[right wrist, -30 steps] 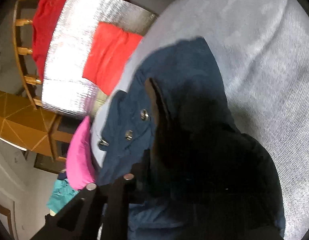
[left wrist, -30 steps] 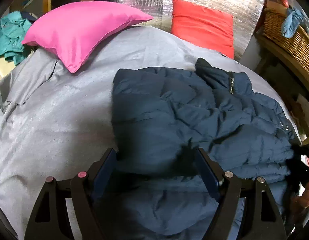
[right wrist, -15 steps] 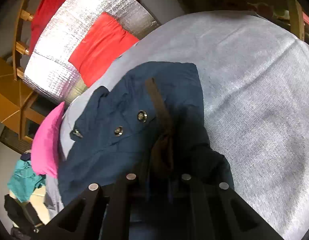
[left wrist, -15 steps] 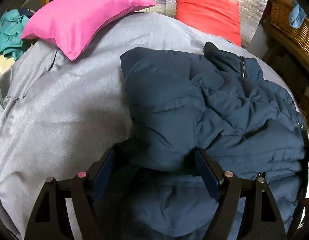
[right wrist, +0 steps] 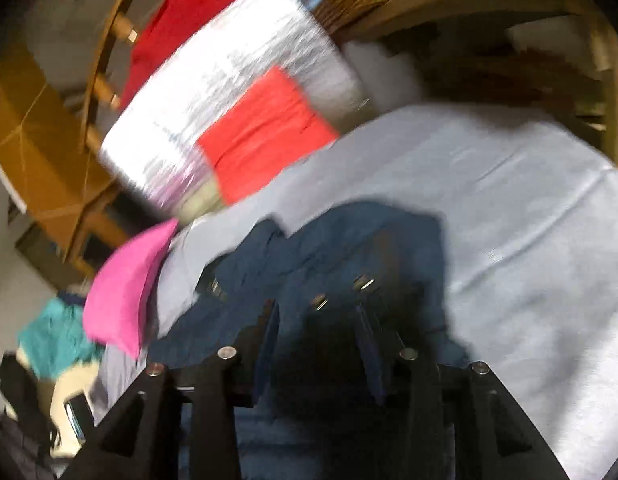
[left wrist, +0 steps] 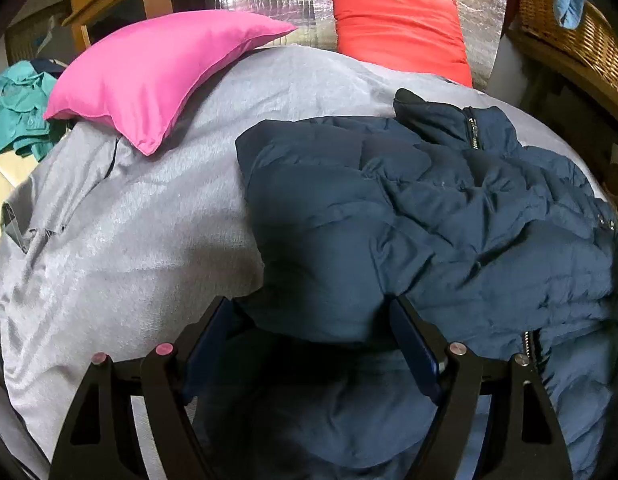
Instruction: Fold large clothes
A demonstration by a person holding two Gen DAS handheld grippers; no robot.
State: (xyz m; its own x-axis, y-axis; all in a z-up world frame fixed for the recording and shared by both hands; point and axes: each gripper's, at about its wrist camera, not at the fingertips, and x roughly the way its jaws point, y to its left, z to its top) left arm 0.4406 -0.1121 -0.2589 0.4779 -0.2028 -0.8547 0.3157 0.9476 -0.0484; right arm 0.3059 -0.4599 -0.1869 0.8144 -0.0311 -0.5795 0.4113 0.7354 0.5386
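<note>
A grey-sheeted bed (left wrist: 149, 220) carries the navy jacket (left wrist: 429, 220), pink pillow (left wrist: 149, 72) behind. The left gripper (left wrist: 309, 320) stays spread around jacket; the right gripper (right wrist: 317, 332), pinched before, now gapes.

Navy quilted puffer jacket (left wrist: 429, 216) sprawled on the grey bed cover (left wrist: 149, 220), bunched and rumpled. Its stand-up collar (left wrist: 461, 120) with the zipper points toward the head of the bed. A thick fold of it bulges up nearest the camera. In the blurred right wrist view, metal snaps (right wrist: 363, 283) show along one edge.
</note>
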